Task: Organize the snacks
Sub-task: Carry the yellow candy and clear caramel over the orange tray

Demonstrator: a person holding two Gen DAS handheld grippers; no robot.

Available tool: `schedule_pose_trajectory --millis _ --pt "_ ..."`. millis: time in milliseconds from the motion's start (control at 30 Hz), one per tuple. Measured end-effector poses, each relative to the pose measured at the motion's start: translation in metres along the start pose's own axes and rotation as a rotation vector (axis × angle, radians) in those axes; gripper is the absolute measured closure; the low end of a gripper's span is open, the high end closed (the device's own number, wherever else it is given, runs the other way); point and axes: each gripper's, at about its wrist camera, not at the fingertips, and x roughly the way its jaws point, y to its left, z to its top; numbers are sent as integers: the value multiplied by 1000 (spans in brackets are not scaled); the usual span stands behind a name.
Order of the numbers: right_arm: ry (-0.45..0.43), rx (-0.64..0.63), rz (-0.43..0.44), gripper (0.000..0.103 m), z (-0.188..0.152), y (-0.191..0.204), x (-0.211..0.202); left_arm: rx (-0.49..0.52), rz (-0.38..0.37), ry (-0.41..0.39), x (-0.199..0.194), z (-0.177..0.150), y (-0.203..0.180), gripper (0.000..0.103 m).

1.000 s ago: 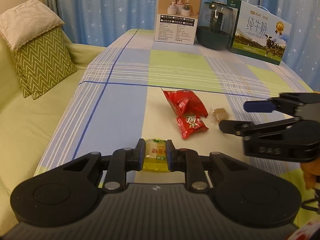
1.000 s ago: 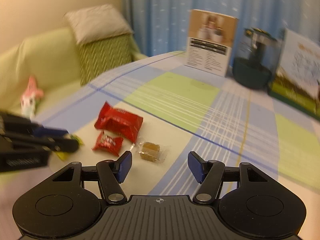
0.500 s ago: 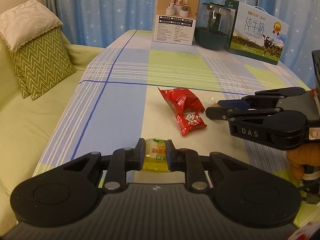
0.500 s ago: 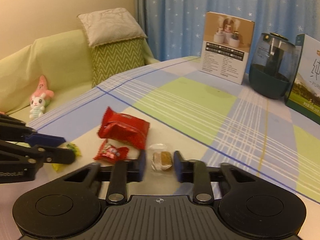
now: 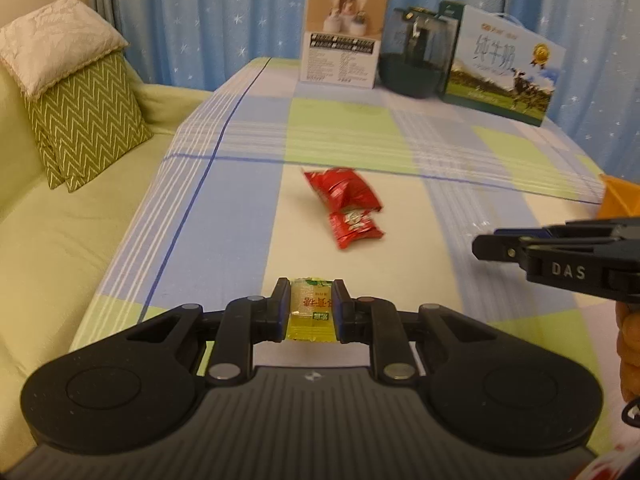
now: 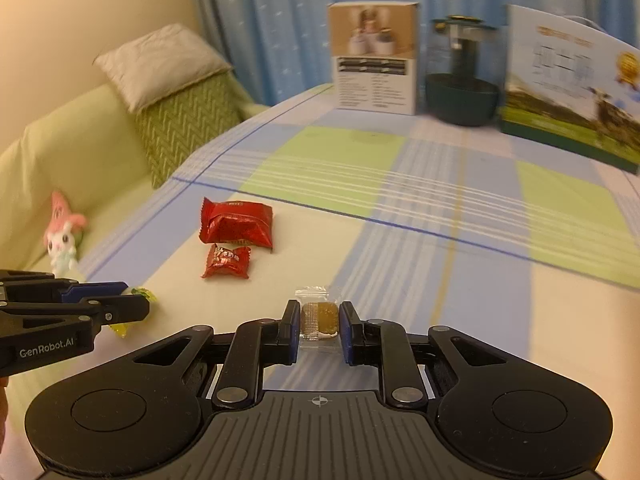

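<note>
My left gripper (image 5: 311, 300) is shut on a yellow-green candy packet (image 5: 311, 312), held just above the tablecloth near its front edge. My right gripper (image 6: 319, 316) is shut on a clear-wrapped brown candy (image 6: 319, 316), lifted off the cloth. A large red snack bag (image 5: 342, 192) and a small red packet (image 5: 354, 228) lie mid-table; they also show in the right wrist view, the bag (image 6: 237, 225) and the small packet (image 6: 226, 261). The right gripper (image 5: 492, 245) appears at the right of the left wrist view; the left gripper (image 6: 132, 302) at the left of the right wrist view.
A white product box (image 5: 343, 58), a dark green jar (image 5: 414, 66) and a milk carton box (image 5: 506, 66) stand at the table's far edge. An orange container corner (image 5: 620, 198) shows at right. A green sofa with pillows (image 5: 80, 116) and a plush toy (image 6: 64, 236) lie to the left.
My right gripper closed on the clear-wrapped brown candy, lifted it and drew back to the right. My left gripper keeps hold of the yellow-green packet.
</note>
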Motion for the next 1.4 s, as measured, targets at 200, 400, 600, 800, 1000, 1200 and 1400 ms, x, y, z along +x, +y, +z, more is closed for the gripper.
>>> schedule_pose_trajectory --millis 200,400,600,800,1000,1200,1400 --pt "-32 46 -52 82 -13 0 -58 26 -41 -25 -43 7 -24 84" --pt "-76 85 -116 82 -32 -3 -121 43 -107 -57 -87 8 -61 84" --pt "-108 159 -185 82 -50 -18 -181 71 -176 -71 -117 3 -107 84" --pt "-135 203 -259 82 -65 -34 -229 112 -250 -77 -135 -7 -155 84" --pt "-149 233 -327 82 -81 -52 -268 143 -315 -85 -146 -11 -195 84" --pt "-160 260 -390 82 -92 -68 -299 169 -351 -88 -154 -14 -223 84" --pt "-175 283 -428 82 -99 -80 -322 197 -382 -88 -158 -15 -247 84"
